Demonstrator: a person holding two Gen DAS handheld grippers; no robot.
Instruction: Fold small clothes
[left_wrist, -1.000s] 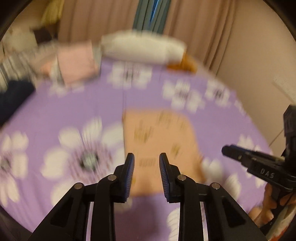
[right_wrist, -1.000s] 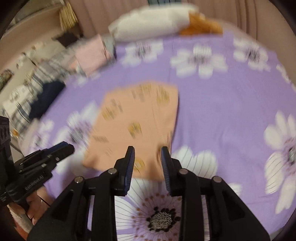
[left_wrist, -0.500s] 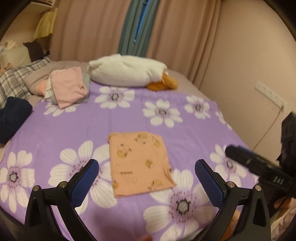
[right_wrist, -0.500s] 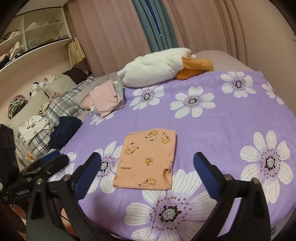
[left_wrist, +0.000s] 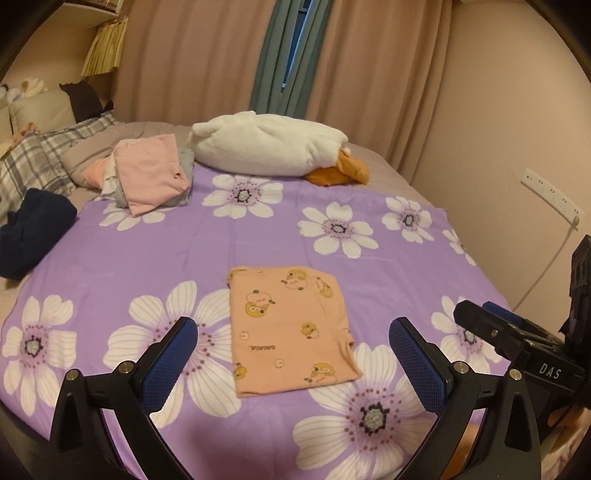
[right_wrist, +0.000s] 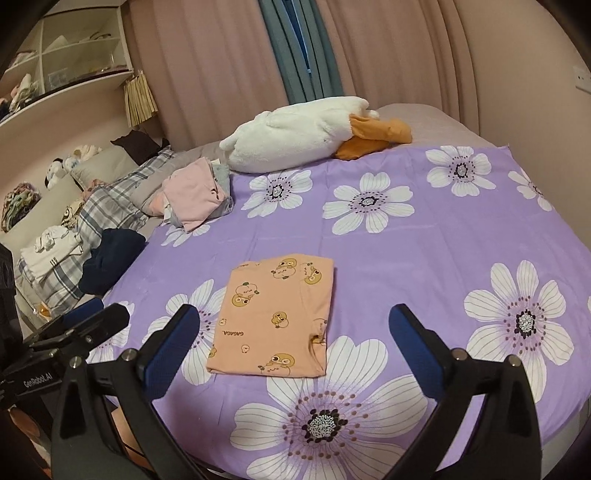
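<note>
A small peach garment with duck prints (left_wrist: 290, 326) lies folded into a flat rectangle on the purple flowered sheet (left_wrist: 147, 251); it also shows in the right wrist view (right_wrist: 275, 319). My left gripper (left_wrist: 293, 363) is open and empty, held back above the near edge of the bed. My right gripper (right_wrist: 295, 349) is open and empty too, held back the same way. The right gripper shows at the right edge of the left wrist view (left_wrist: 517, 339); the left gripper shows at the left of the right wrist view (right_wrist: 79, 326).
A pile of folded pink and grey clothes (left_wrist: 151, 177) sits at the back left. A white plush duck (left_wrist: 266, 147) lies at the head of the bed. A dark navy bundle (left_wrist: 29, 229) and plaid bedding (left_wrist: 33, 166) are at the left. The wall is at the right.
Both grippers opened from nearly shut and pulled back from the peach garment, which now lies folded and let go on the sheet.
</note>
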